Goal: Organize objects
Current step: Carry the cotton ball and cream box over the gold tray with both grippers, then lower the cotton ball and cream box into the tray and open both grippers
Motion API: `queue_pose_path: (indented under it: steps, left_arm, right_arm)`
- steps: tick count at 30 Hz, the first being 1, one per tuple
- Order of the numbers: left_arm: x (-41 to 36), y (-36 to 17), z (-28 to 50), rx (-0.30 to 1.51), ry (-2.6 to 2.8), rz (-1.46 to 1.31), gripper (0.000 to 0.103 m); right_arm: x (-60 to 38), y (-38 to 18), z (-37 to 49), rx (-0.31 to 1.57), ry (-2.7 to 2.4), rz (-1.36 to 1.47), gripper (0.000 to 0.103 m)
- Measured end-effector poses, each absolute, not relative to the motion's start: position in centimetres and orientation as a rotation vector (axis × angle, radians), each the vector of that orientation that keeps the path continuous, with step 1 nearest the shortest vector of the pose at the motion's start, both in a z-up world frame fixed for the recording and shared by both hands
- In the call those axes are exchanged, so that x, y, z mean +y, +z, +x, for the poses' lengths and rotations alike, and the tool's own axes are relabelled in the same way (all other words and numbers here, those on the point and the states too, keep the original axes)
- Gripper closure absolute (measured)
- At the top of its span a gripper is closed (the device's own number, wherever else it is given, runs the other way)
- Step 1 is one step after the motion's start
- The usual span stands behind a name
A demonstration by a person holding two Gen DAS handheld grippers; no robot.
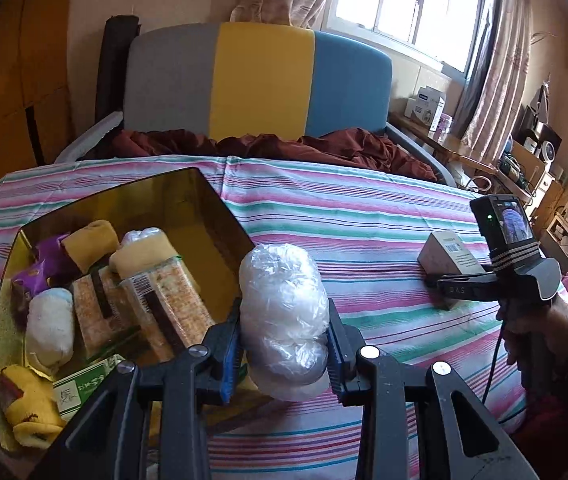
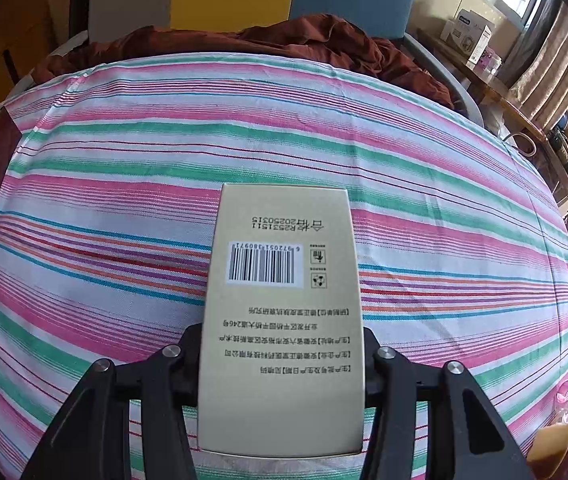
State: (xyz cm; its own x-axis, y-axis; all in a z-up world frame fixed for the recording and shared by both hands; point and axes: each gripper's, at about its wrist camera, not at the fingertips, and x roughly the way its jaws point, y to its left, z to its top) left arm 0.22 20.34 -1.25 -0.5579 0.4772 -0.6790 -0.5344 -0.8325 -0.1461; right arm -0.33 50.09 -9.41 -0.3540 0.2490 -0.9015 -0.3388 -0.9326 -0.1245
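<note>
The left gripper (image 1: 284,344) pinches a plastic-wrapped white bundle (image 1: 284,312) just beside the right wall of the gold tray (image 1: 220,208), above the striped sheet (image 1: 343,216); its pads press the bundle from both sides. The tray sits at the sheet's left edge and is crowded; the sheet between it and the right gripper lies bare, as does the stretch up to the rumpled red blanket (image 1: 323,148) at the headboard (image 1: 260,80).

The right gripper (image 2: 284,364) clamps a beige box (image 2: 284,320) by its long sides, held over the sheet; in the left view the same box (image 1: 445,254) shows ahead of that gripper, with a hand (image 1: 535,328) on the handle.

The box carries a barcode, the figures 20250315 and R2531511, two small square symbols and lines of Chinese print, all upside down to the camera; a green-and-white packet (image 1: 84,388) in the tray has print too small to read.

In the tray: two long clear packs (image 1: 164,304) with barcoded labels; three yellow rolls (image 1: 28,404); one white roll (image 1: 50,328); one purple packet (image 1: 40,268); more may lie hidden beneath.
</note>
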Motion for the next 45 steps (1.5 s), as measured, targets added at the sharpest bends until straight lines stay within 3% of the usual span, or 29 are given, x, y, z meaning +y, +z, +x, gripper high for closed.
queue_pose_path:
  steps: [15, 23, 33, 36, 39, 45]
  left_arm:
    - [15.1, -0.1, -0.3, 0.23, 2.561, -0.952, 0.067]
    - [11.4, -2.2, -7.3, -0.026, 2.475, -1.233, 0.067]
    - [11.2, -4.4, -13.0, 0.042, 2.548, -1.331, 0.065]
    - [11.3, -4.8, -13.4, 0.072, 2.556, -1.353, 0.058]
    - [10.8, -4.3, -12.7, 0.077, 2.594, -1.324, 0.043]
    - [8.4, -1.7, -9.9, 0.045, 2.701, -1.189, 0.032]
  right_arm:
    - [49.7, -9.3, -0.6, 0.047, 2.319, -1.517, 0.052]
    - [48.7, -9.1, -0.5, 0.003, 2.301, -1.501, 0.052]
    - [46.6, -6.5, -1.3, 0.059, 2.392, -1.441, 0.052]
    - [43.5, -4.9, -2.2, 0.058, 2.487, -1.417, 0.052]
    - [39.7, -3.2, -3.3, 0.045, 2.596, -1.397, 0.052]
    - [32.6, -1.3, -6.0, 0.036, 2.774, -1.409, 0.052]
